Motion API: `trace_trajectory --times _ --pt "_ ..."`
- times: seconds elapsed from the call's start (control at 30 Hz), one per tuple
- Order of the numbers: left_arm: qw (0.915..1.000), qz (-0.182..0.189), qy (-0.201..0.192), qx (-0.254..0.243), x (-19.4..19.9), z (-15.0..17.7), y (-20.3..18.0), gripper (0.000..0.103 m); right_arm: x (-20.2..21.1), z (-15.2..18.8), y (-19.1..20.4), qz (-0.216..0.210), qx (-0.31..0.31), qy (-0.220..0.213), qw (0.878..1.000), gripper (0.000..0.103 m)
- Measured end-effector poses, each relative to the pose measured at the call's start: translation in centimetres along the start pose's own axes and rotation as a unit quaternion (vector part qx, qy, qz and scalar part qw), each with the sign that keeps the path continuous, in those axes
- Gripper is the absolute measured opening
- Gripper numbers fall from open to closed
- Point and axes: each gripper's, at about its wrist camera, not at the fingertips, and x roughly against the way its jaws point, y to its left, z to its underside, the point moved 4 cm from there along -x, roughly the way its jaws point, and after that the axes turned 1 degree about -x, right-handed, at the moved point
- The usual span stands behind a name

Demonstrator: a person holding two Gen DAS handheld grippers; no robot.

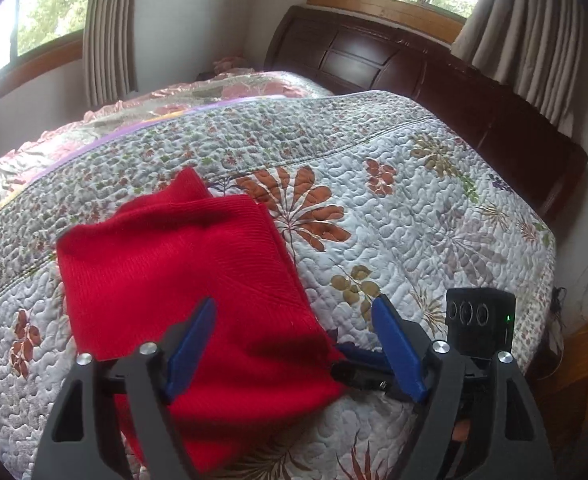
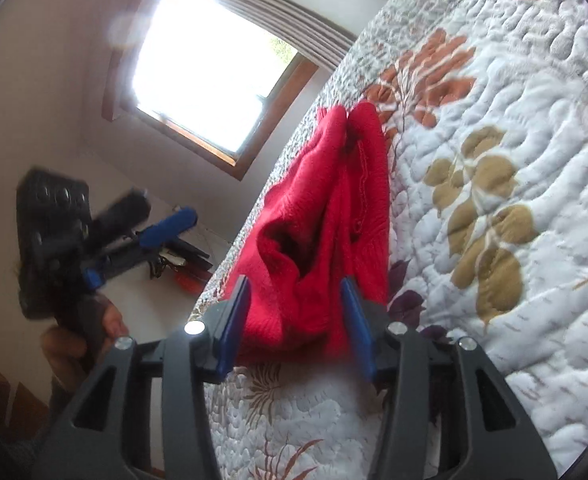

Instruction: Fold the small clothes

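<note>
No brand, label or writing can be read anywhere. On the left, the left gripper (image 1: 294, 332) hovers over the bed's floral quilt (image 1: 434, 216), its blue fingers (image 1: 191, 344) spread wide and holding nothing; the near corner of the folded red knit garment (image 1: 181, 272) lies on the quilt between and beneath them. To the right, the right gripper (image 2: 296, 316) has its fingers (image 2: 356, 328) parted on either side of the garment's bunched near edge, though whether they pinch it cannot be told.
</note>
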Motion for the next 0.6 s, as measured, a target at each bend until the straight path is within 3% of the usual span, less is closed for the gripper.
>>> trace_trajectory --times 0.13,0.27,0.4,0.43,0.47,0.5,0.6 --pt "0.9986 0.042 0.008 -0.031 0.2 3.3 -1.0 0.084 1.2 -5.4 1.0 0.009 0.004 0.02 1.0 0.05" --pt "0.9967 0.07 0.019 -0.036 -2.1 5.9 -2.1 0.084 -3.5 -12.1 0.7 0.046 0.016 0.079 0.996 0.046" --pt "0.9956 0.085 0.018 -0.033 -3.8 7.1 -2.6 0.084 -9.7 -13.9 -1.6 0.077 -0.015 0.158 0.984 0.045" --pt "0.9954 0.09 0.017 -0.027 -3.9 7.3 -2.5 0.084 -10.6 -13.9 -1.9 0.08 -0.016 0.167 0.983 0.043" --pt "0.9951 0.095 0.015 -0.023 -3.9 7.3 -2.3 0.084 -11.1 -13.9 -2.2 0.083 -0.017 0.167 0.982 0.034" --pt "0.9947 0.099 0.015 -0.02 -4.0 7.3 -2.2 0.084 -11.4 -14.0 -2.2 0.084 -0.015 0.163 0.983 0.012" --pt "0.9931 0.114 0.027 0.002 -4.6 7.7 -1.5 0.083 -10.7 -14.5 -0.1 0.062 0.015 0.13 0.989 0.006"
